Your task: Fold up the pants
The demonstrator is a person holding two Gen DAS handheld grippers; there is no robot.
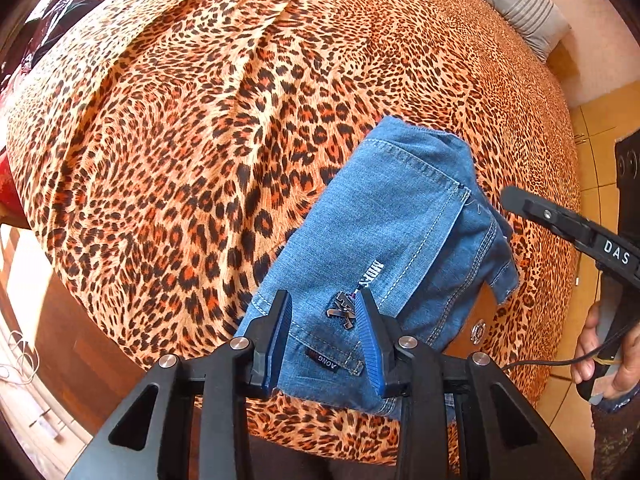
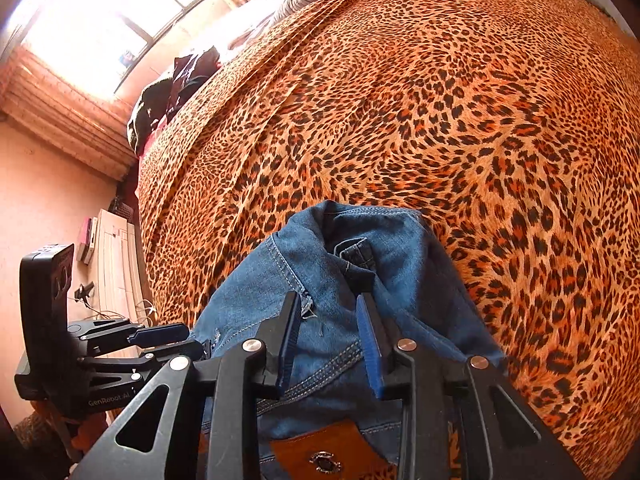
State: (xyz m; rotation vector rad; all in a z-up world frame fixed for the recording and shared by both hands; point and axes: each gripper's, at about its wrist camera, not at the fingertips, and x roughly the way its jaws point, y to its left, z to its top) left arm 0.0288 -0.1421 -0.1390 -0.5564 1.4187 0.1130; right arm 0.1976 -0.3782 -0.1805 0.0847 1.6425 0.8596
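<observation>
The blue denim pants [image 1: 384, 232] lie folded into a small bundle on the leopard-print bedspread [image 1: 200, 140], back pocket and metal badge up. My left gripper [image 1: 324, 312] is open just above the near edge of the bundle, its fingers either side of the badge. My right gripper [image 2: 330, 316] is open over the pants [image 2: 360, 256] near a belt loop and the brown leather patch [image 2: 320, 448]. The right gripper also shows in the left wrist view [image 1: 516, 200] beside the bundle's right edge. The left gripper shows in the right wrist view [image 2: 160, 340], open.
A grey striped pillow [image 1: 524, 8] lies at the far right of the bed. Dark clothes [image 2: 168, 96] are piled at the bed's far left edge by the window. The bed's near edge drops to a wooden floor [image 1: 80, 352].
</observation>
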